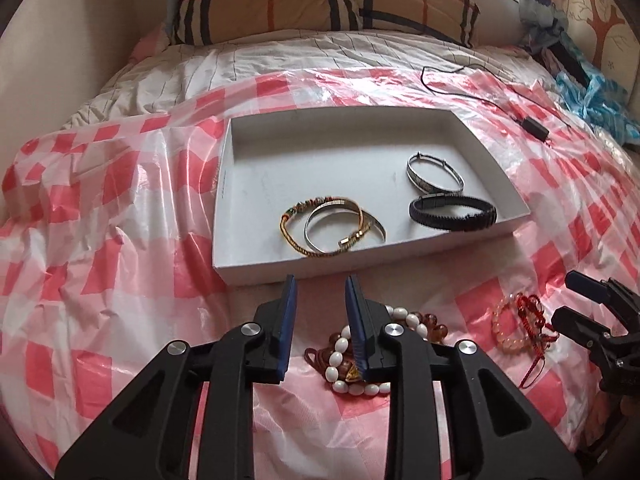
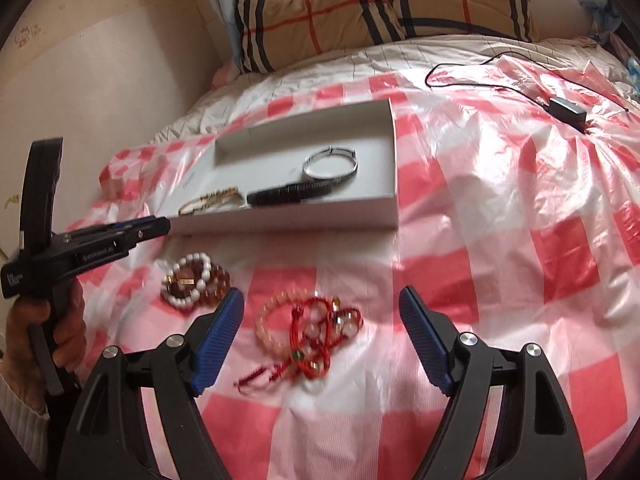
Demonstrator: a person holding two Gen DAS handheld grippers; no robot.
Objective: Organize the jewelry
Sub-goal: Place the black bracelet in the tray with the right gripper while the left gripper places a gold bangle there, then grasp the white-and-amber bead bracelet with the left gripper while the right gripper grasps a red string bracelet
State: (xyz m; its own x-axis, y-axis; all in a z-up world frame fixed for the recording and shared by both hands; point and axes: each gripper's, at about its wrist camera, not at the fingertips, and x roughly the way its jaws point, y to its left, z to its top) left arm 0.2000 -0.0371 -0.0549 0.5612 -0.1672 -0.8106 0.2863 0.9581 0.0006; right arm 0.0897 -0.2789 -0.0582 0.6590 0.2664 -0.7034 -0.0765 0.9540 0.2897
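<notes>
Work surface is a bed covered with a red-and-white checked plastic sheet (image 1: 120,240). A shallow white box (image 1: 256,268) sits at mid-frame in the left wrist view. It already contains four pieces: a woven gold bracelet (image 1: 298,236) overlapping a silver bangle (image 1: 320,220) at lower centre, a second silver bangle (image 1: 434,172) and a black band (image 1: 452,210) toward the right.

Two groups remain outside the box, on the sheet nearer the camera: a white-and-amber bead bracelet (image 2: 192,280) and a tangle of pink beads and red cord (image 2: 308,328).

Left tongs (image 1: 320,280): jaws slightly apart, nothing gripped, hovering just short of the box's near wall with the white beads below the right-hand finger. Right tongs (image 2: 322,300): jaws spread wide, empty, positioned over the pink-and-red tangle at lower centre of the right wrist view.

Assessment: sorting is partly complete; the step in hand appears to be collecting a remaining piece. The next move calls for lowering the right tongs around the tangle and closing on bead and cord together, since loose cord ends could trail or snag.
</notes>
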